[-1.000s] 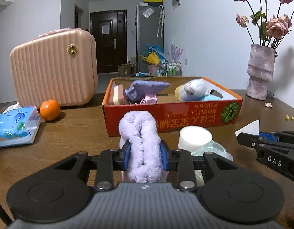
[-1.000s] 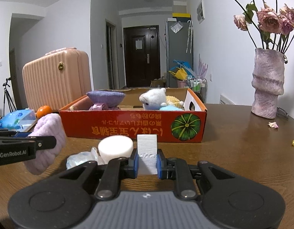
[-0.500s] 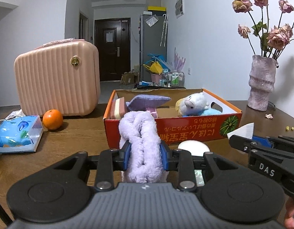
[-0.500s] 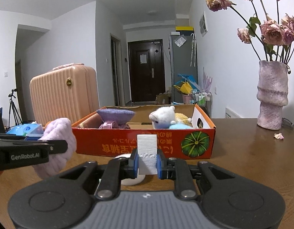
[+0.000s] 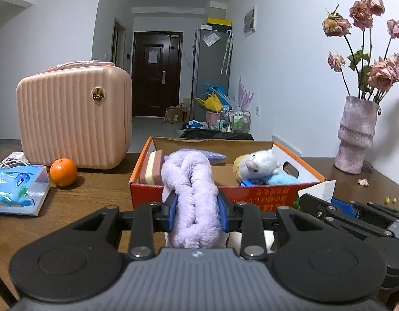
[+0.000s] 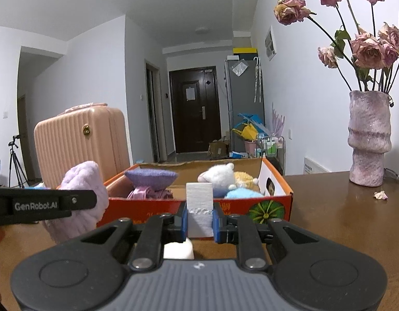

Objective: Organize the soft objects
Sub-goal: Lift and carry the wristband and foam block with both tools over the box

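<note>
My left gripper (image 5: 198, 211) is shut on a fluffy lilac towel (image 5: 191, 197), held above the table in front of the orange cardboard box (image 5: 251, 194). The towel also shows in the right wrist view (image 6: 82, 181). My right gripper (image 6: 199, 219) is shut on a white foam block (image 6: 199, 207), raised before the same box (image 6: 266, 207). The box holds a purple cushion (image 6: 150, 176), a white plush toy (image 6: 220, 175), a pale blue soft item (image 6: 240, 194) and a striped sponge (image 5: 152, 168).
A white round soft piece (image 6: 178, 250) lies on the table under my right gripper. A pink ribbed case (image 5: 72, 114), an orange (image 5: 63, 172) and a blue tissue pack (image 5: 18, 189) stand at the left. A vase of dried roses (image 5: 357, 134) stands at the right.
Both grippers have risen with their loads and come closer to the box. The white round piece has dropped out of the left view and sits low in the right view.
</note>
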Demonstrator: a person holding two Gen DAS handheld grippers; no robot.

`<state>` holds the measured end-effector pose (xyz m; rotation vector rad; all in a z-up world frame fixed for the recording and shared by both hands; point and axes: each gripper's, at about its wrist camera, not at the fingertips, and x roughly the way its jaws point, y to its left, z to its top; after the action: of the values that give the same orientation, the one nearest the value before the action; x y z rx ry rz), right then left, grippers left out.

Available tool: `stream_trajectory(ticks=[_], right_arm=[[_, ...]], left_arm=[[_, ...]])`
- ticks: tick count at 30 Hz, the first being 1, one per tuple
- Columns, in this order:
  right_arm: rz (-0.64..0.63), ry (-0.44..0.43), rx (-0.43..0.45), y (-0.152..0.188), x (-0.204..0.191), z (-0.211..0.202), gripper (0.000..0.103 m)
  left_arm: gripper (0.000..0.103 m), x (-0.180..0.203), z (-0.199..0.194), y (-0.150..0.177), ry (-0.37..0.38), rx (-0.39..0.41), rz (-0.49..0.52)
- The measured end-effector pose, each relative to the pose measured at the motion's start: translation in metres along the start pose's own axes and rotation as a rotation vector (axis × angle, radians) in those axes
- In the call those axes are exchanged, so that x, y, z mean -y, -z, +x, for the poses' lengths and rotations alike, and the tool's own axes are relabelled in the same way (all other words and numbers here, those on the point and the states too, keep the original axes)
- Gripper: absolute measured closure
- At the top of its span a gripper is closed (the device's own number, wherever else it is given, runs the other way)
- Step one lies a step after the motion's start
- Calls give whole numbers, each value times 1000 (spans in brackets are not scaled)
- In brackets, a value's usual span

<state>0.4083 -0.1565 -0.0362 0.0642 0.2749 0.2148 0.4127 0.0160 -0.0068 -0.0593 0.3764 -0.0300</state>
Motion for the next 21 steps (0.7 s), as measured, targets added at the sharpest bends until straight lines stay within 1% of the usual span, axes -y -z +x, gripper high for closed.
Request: stream_trajectory(ticks=[7,21], right_arm=[[22,1,36,-9,5,10,85],[53,22,65,-23,19,41,85]], left_arm=[[71,5,12,-15,2,26,-30],[71,16,42,-35,23,54,-58]])
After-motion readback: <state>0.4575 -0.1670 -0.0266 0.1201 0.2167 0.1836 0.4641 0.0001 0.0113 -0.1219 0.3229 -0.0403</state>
